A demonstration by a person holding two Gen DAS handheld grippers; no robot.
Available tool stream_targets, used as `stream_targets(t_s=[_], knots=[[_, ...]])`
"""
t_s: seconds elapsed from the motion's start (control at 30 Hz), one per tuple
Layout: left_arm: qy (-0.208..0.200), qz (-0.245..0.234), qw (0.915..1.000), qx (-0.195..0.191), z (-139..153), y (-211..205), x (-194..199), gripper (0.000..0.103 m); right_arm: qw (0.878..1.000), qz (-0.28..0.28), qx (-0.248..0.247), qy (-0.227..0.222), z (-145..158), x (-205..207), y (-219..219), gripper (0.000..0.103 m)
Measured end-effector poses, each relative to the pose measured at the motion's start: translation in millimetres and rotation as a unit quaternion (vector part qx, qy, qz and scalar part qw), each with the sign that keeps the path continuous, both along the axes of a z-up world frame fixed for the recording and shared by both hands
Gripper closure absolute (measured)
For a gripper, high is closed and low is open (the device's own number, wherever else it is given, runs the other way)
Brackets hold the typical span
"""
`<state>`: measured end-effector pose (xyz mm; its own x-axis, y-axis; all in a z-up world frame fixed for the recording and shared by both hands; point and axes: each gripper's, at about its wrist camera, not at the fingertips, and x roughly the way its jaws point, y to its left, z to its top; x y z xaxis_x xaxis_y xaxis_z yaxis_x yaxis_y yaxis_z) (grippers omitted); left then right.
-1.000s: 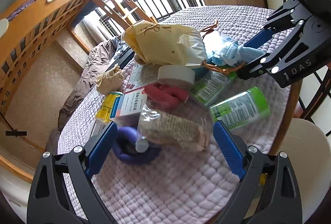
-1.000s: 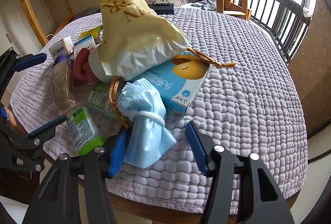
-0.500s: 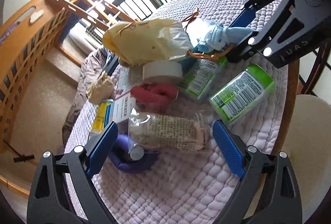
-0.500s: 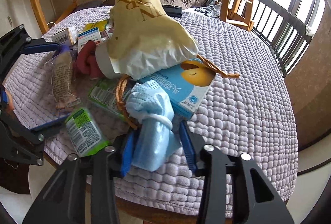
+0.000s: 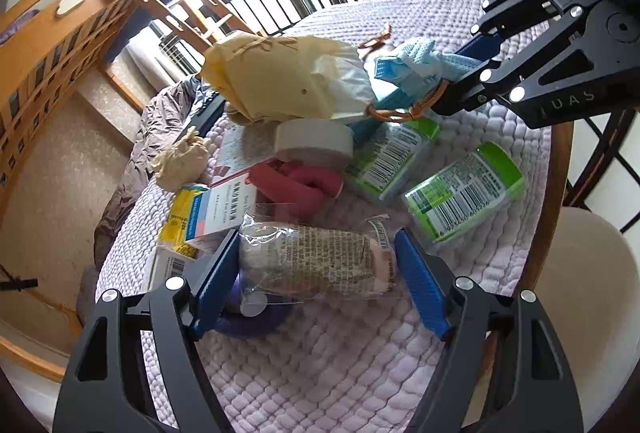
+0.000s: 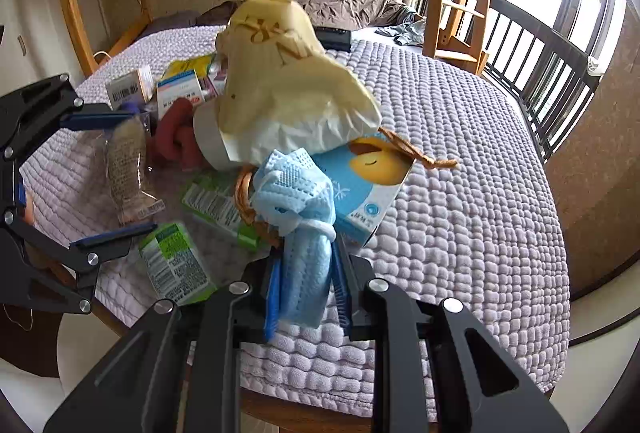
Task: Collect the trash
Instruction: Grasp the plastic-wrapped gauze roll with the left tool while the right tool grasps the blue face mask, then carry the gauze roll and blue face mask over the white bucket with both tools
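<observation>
A pile of trash lies on a round table with a lilac quilted cloth (image 6: 460,169). My right gripper (image 6: 306,285) is shut on a crumpled blue face mask (image 6: 298,209); the mask also shows in the left wrist view (image 5: 416,67). My left gripper (image 5: 316,265) is open, its blue fingers on either side of a clear plastic wrapper with printed paper inside (image 5: 316,263); the wrapper also shows in the right wrist view (image 6: 126,169). A yellow paper bag (image 6: 280,85) lies over the pile.
Two green-labelled packs (image 5: 464,193) (image 5: 390,157), a tape roll (image 5: 314,141), a red item (image 5: 298,183), small boxes (image 5: 218,215), a purple item (image 5: 248,317), a crumpled tissue (image 5: 180,161) and a blue box (image 6: 368,181) lie around. The table edge (image 5: 556,169) is close on the right.
My right gripper has closed on the blue mask. My left gripper has moved forward so its fingers flank the clear wrapper.
</observation>
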<state>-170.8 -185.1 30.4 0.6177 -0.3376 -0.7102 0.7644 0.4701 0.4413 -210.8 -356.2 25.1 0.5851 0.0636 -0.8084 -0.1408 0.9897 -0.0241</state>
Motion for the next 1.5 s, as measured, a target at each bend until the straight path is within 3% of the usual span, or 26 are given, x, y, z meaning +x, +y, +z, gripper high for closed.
stream_targets(t_s=[0.33, 0.7, 1.2, 1.5], knots=[[0.010, 0.059, 0.9968, -0.053, 15, 29, -5, 0.025, 1.000, 0.009, 0.013, -0.008, 10, -10, 1, 0.080], [0.064, 0.134, 0.9816, -0.120, 27, 55, 6, 0.025, 0.999, 0.024, 0.042, -0.012, 25, -30, 10, 0.080], [0.105, 0.218, 0.9596, -0.144, 22, 79, 1, 0.025, 0.997, 0.048, 0.064, 0.004, 27, -57, 33, 0.080], [0.114, 0.244, 0.9519, -0.146, 20, 91, -13, 0.025, 0.996, 0.052, 0.074, 0.012, 28, -70, 39, 0.080]])
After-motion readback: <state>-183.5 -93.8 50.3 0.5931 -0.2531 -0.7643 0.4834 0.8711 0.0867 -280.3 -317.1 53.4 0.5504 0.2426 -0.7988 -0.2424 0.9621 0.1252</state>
